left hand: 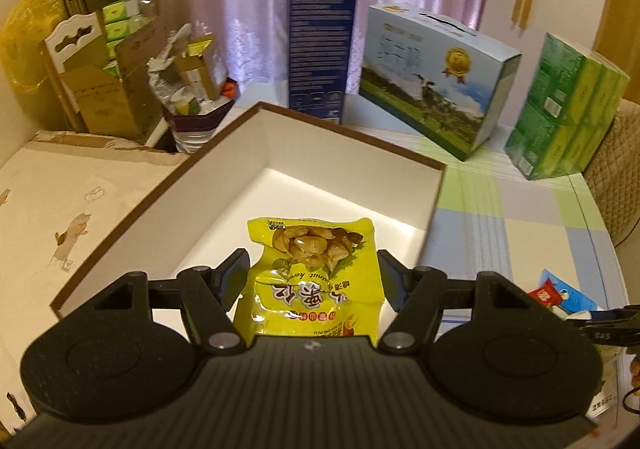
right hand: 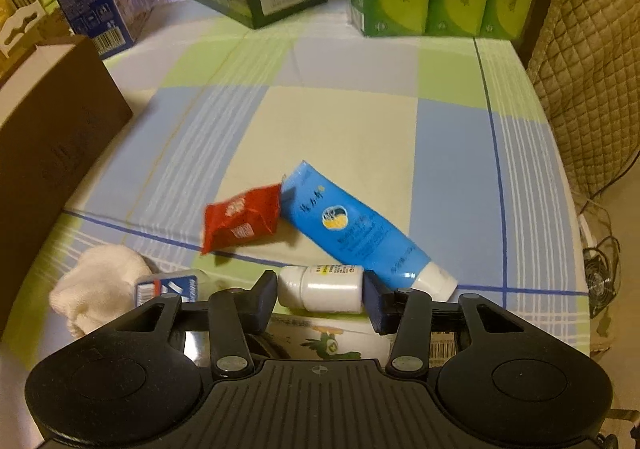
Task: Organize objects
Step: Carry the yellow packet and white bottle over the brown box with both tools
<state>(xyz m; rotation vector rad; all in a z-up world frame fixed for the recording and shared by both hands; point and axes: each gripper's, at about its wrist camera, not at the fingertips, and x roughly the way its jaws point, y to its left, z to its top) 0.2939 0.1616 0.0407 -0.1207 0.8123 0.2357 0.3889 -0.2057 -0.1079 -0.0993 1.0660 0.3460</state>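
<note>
Jaws: left gripper point(left hand: 312, 273) clamps yellow snack pouch point(left hand: 310, 277) above open brown box point(left hand: 348, 205); right gripper point(right hand: 320, 299) brackets white bottle point(right hand: 322, 287), grip uncertain. Release pouch low, flat, inside the box.

Background: pink curtain point(left hand: 240, 9) across top, cardboard boxes point(left hand: 104, 89) upper left, quilted chair cover point(right hand: 588, 61) at right edge, small fan point(right hand: 600, 281) on floor lower right, checked tablecloth point(right hand: 340, 121) mid-frame.
</note>
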